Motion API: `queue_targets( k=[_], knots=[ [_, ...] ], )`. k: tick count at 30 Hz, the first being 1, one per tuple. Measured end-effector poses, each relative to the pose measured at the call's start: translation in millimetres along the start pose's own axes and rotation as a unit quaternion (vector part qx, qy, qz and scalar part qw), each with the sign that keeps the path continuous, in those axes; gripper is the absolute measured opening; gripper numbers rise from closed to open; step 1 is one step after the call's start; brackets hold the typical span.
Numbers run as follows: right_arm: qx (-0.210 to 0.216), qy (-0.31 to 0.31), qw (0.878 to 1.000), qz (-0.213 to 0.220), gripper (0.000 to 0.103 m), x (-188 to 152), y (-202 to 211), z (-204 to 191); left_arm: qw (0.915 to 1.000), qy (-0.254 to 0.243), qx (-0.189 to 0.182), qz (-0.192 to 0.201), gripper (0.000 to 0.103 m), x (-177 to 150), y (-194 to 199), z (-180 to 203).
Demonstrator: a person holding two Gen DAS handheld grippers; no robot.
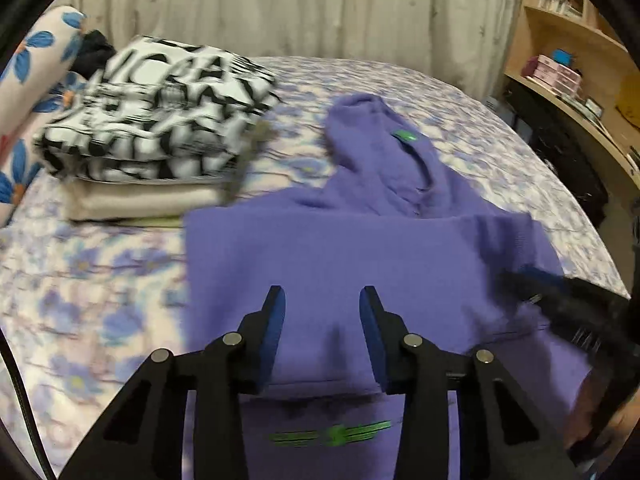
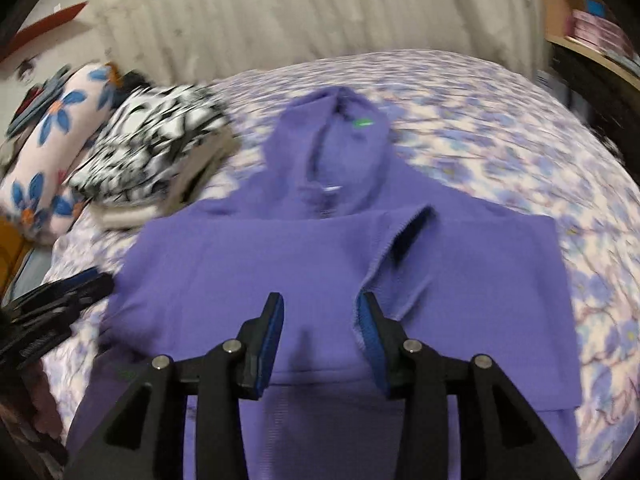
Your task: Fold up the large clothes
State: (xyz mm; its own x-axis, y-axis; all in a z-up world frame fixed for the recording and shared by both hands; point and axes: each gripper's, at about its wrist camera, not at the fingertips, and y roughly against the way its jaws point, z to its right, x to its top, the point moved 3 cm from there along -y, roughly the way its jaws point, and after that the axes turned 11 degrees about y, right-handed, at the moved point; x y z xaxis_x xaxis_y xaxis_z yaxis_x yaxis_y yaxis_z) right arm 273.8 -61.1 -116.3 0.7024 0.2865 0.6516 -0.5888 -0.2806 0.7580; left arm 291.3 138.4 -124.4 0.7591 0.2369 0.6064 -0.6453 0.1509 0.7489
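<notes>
Purple hoodie point(image 1: 360, 256) is laid flat at frame centre on floral bedsheet point(image 1: 92, 280), sleeves folded in, hood toward top. Left gripper point(image 1: 322, 300) & right gripper point(image 2: 321, 304) are held released above it, nothing grasped. Folded clothes stack point(image 1: 152, 128) sits upper left.

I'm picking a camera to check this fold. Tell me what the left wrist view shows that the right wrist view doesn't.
Left wrist only: the green logo on the hoodie's lower front, wooden shelves at right, and the right tool over the hoodie's right side.

Right wrist only: the folded-in sleeve's cuff opening, and the left tool at the hoodie's left edge.

Both: the purple hoodie flat on the floral bedsheet, hood away, the folded black-and-white garment stacked at left, and each camera's own tool open.
</notes>
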Motion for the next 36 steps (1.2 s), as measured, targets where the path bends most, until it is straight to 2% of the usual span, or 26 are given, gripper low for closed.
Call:
queue_targets(
  k=[3,5,7,9,11,13,14,15,17,20,21,22,23,25,30,36],
  knots=[
    [0.004,0.014,1.0,-0.016,0.039,-5,-14,-15,0.9997,0.008,-0.004,-0.022,0.037,-10,-22,10],
    [0.0,0.02,0.999,-0.026,0.039,-11,-21,-19,0.9992,0.007,0.013,-0.038,0.037,-19,-41,11],
    [-0.026,0.025,0.998,-0.043,0.039,-17,-31,-11,0.998,0.005,0.038,-0.051,0.04,-27,-56,6],
    [-0.048,0.015,0.997,-0.054,0.039,-23,-36,5,0.998,0.015,0.019,-0.058,0.04,-32,-63,-2],
    [-0.041,-0.013,0.998,-0.046,0.035,-26,-33,27,0.9981,0.02,0.005,-0.058,0.041,-31,-61,-5],
    [-0.021,-0.045,0.998,-0.048,0.007,-28,-30,48,0.9981,0.015,0.001,-0.06,0.042,-32,-61,-6],
    [-0.019,-0.052,0.997,-0.048,0.001,-29,-30,54,0.9981,0.013,-0.001,-0.061,0.043,-31,-62,-7],
    [-0.009,-0.061,0.997,-0.046,0.0,-30,-28,60,0.9981,0.012,-0.003,-0.061,0.043,-31,-63,-8],
    [0.01,-0.08,0.996,-0.04,0.0,-32,-25,67,0.9981,0.014,-0.007,-0.06,0.044,-31,-61,-10],
    [0.005,-0.078,0.996,-0.029,0.0,-32,-15,66,0.998,0.024,-0.013,-0.057,0.046,-28,-62,-17],
    [-0.01,-0.075,0.997,-0.027,0.0,-33,-12,67,0.998,0.028,-0.012,-0.055,0.046,-29,-59,-19],
    [-0.043,-0.07,0.996,-0.026,0.01,-34,-8,69,0.998,0.032,-0.009,-0.054,0.046,-30,-57,-21],
    [-0.067,-0.063,0.995,-0.023,0.012,-36,-4,73,0.9983,0.032,0.001,-0.049,0.046,-30,-54,-24],
    [-0.077,-0.063,0.995,-0.032,0.016,-42,-5,82,0.9986,0.028,0.011,-0.043,0.046,-30,-52,-28],
    [-0.063,-0.098,0.992,-0.047,0.016,-55,-3,102,0.9982,0.036,0.016,-0.045,0.046,-29,-46,-38],
    [-0.049,-0.108,0.992,-0.041,0.016,-57,11,94,0.9976,0.045,0.038,-0.038,0.046,-31,-25,-39]
  ],
)
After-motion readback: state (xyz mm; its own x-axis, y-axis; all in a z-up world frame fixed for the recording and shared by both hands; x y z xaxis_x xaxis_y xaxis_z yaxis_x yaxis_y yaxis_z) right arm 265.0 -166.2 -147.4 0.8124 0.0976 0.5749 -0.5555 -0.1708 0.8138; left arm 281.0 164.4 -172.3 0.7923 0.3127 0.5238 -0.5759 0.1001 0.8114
